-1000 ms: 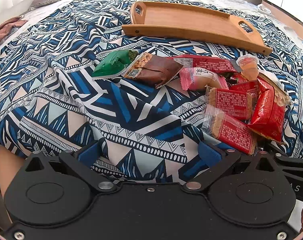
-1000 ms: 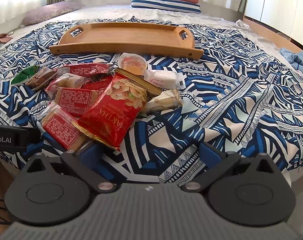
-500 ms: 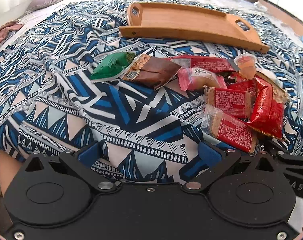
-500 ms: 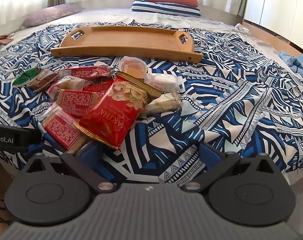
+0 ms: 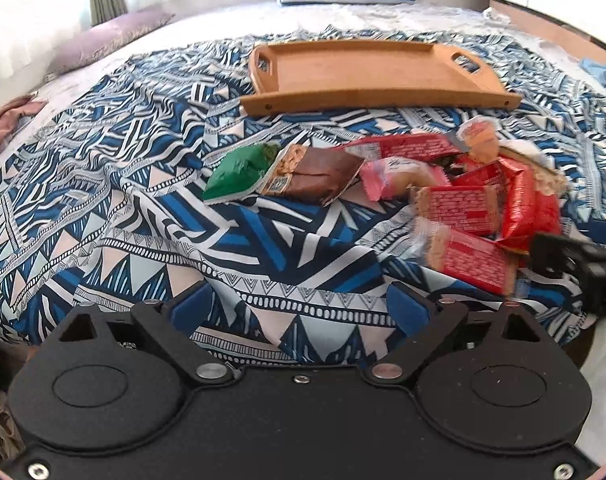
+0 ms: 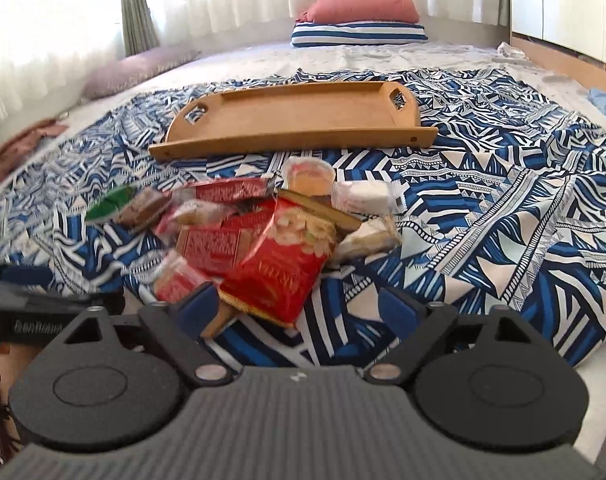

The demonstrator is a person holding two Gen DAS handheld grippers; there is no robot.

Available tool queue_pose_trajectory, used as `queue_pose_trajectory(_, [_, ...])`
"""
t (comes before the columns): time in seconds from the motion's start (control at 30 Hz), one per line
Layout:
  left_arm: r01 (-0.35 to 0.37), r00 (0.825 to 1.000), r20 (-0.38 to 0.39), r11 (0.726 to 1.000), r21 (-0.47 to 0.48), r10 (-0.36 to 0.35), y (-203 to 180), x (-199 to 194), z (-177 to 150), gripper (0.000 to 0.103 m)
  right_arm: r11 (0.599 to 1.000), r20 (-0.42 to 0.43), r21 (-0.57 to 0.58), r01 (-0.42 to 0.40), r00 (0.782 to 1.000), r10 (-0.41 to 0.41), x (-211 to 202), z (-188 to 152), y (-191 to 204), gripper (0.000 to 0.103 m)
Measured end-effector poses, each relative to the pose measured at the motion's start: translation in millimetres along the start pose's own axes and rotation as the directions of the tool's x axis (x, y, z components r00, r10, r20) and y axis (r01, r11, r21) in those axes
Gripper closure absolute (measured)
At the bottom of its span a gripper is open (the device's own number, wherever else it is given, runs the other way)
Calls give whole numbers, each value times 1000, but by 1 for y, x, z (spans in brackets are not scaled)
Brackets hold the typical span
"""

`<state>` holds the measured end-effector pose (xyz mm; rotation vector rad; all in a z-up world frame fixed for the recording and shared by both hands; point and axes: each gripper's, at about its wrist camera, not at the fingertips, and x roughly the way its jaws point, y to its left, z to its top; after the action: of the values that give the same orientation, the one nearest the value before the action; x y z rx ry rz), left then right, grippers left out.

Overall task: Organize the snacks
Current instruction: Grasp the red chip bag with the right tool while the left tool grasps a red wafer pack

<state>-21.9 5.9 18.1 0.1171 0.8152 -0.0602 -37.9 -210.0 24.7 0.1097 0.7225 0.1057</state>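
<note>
Snack pile (image 5: 443, 196) sits on the patterned bedspread (image 5: 143, 208), ahead-right of the left gripper (image 5: 299, 304) and ahead-left of the right gripper (image 6: 299, 304). Both jaws have just narrowed slightly but stay spread, nothing between them. Wrapper print is too blurred to read. Only the right view shows the white-wrapped cakes (image 6: 363, 196). Wooden tray (image 6: 295, 120) lies beyond.
</note>
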Motion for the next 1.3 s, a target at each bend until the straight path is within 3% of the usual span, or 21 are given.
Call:
queue_pose_trajectory(0.1, [67,998,11,998,-8,-67,-1,-9,-1,9,999,-9,41,-36,999,36,5,7,-5,23])
queue_pose_trajectory(0.2, [123,992,28,992,13,-123,-8,-16,-2,9,996,-23,64,-64,998,65,13,17,-7,24])
queue_pose_trajectory(0.4, [165,984,56,984,67,-169,-23,-23,-4,14,996,-56,51,-74,995,77,28,31,-8,24])
queue_pose_trajectory(0.53, [179,981,54,980,87,-184,-30,-24,-6,16,997,-81,39,-67,994,70,36,32,-5,44])
queue_pose_trajectory(0.6, [187,980,49,978,91,-192,-32,-24,-5,16,997,-73,29,-75,994,77,33,32,-4,46])
queue_pose_trajectory(1.0, [214,968,91,956,202,-236,-63,-25,-5,11,1000,2,17,-23,1000,23,6,35,-13,47])
queue_pose_trajectory(1.2, [161,975,108,952,261,-194,-79,-15,-4,7,998,8,61,11,1000,-12,0,33,-28,47])
queue_pose_trajectory(1.3, [170,974,99,948,267,-203,-83,-10,-4,7,997,4,77,21,1000,-21,-1,29,-33,47])
